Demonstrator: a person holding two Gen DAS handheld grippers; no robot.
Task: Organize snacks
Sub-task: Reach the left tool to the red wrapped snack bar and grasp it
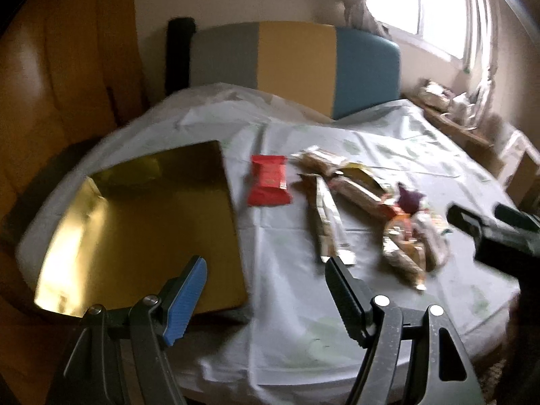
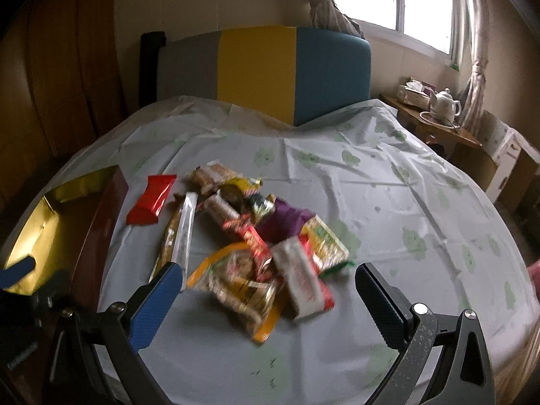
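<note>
Awaiting sorting: snack pile (image 2: 256,246) loose on tablecloth (image 2: 388,182), beside empty gold box (image 1: 141,229). Left gripper (image 1: 265,290) and right gripper (image 2: 268,290) both spread, holding nothing. Risk: overlapping slippery wrappers, so one pinch may drag neighbours or slip.

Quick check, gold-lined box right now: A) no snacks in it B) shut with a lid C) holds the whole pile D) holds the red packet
A: in both views the gold-lined box is open with only bare gold lining showing, while the red packet and the snack pile lie outside it on the tablecloth.
</note>
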